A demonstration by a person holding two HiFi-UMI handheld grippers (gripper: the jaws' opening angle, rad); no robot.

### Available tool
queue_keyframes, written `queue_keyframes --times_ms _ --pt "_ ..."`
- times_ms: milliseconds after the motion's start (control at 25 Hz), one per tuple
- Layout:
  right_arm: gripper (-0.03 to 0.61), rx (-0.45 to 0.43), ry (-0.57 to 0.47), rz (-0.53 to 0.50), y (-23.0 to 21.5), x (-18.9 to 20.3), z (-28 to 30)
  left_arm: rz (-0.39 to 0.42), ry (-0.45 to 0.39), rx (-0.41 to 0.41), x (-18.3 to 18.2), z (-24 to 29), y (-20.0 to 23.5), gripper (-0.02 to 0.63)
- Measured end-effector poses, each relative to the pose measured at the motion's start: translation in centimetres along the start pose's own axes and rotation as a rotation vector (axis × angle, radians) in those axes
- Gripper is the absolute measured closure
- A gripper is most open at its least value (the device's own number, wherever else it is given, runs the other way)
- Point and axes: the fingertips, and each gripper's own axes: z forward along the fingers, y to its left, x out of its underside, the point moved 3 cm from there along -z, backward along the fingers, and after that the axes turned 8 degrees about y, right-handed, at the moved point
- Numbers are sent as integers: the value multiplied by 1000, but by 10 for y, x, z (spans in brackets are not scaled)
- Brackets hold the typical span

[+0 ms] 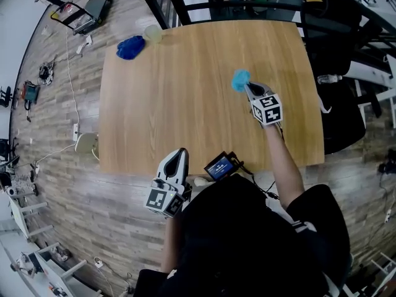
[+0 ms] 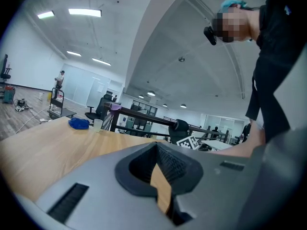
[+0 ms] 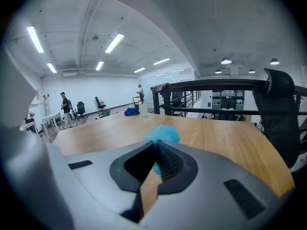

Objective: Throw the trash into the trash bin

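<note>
Crumpled light-blue trash (image 1: 241, 79) clamped in right gripper (image 1: 246, 86)

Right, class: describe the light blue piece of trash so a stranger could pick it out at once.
Start at the big wooden table. Over its right half, the right gripper is shut on a small crumpled light blue wad. It is paler and smaller than the dark blue bundle lying by the clear cup at the far left corner, and it alone is held.
</note>
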Motion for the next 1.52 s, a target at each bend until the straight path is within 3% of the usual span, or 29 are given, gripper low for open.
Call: queue_keyframes --times_ms 160,360,560,720,920,1280,1520 --pt "581 -113 -66 -23 52 -19 7 -3 1 -63 5 -18 10 617" --pt "581 -339 -128 -57 148 -46 30 -65 -52 -220 6 -57 36 617" --pt "580 -573 -100 -120 266 -48 27 -113 -116 -333 22 -115 74 617" --pt "580 -706 -91 -215 362 -42 16 -129 -172 -362 38 -163 100 617" --pt "580 -747 -111 -279 455 -68 28 -164 -242 -394 46 -226 151 617" --pt "580 -775 -131 -321 626 -94 43 -153 -311 -520 42 -400 261 617" --pt "580 -824 -77 -322 725 -81 65 -217 -320 -586 67 -484 305 617"
